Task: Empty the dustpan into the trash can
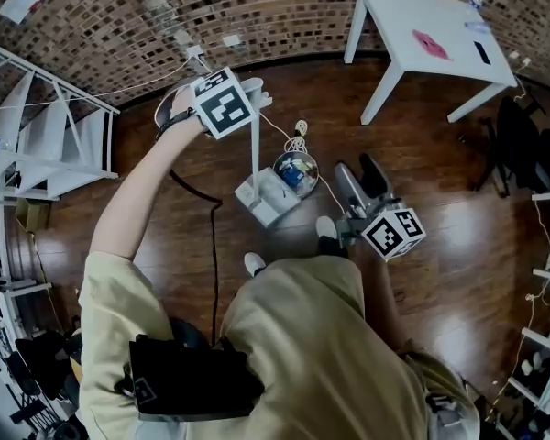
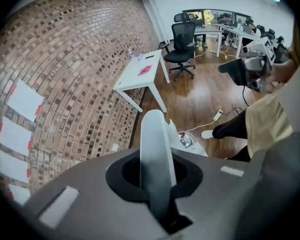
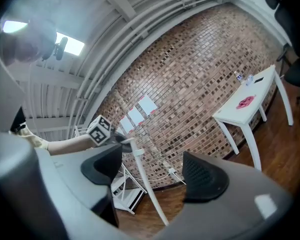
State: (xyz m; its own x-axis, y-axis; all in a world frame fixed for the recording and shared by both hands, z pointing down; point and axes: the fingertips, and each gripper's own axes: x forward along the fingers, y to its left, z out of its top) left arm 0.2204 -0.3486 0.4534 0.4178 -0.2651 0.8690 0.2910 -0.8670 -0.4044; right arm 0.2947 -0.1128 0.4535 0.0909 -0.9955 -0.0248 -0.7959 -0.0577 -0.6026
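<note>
In the head view my left gripper (image 1: 254,91) is shut on the top of a long white handle (image 1: 255,145) that runs down to the white dustpan (image 1: 264,200). The dustpan hangs right beside a small round trash can (image 1: 296,170) with colourful rubbish inside. The left gripper view shows the handle (image 2: 157,154) clamped between the jaws, with the dustpan (image 2: 199,149) and the can (image 2: 184,140) far below. My right gripper (image 1: 361,183) is open and holds nothing, to the right of the can. In the right gripper view the handle (image 3: 148,189) stands well beyond the open jaws.
A white table (image 1: 422,26) stands at the back right by the brick wall. A white metal rack (image 1: 37,136) fills the left side. Cables (image 1: 298,136) trail over the wooden floor near the can. Office chairs (image 2: 182,44) and desks stand further off.
</note>
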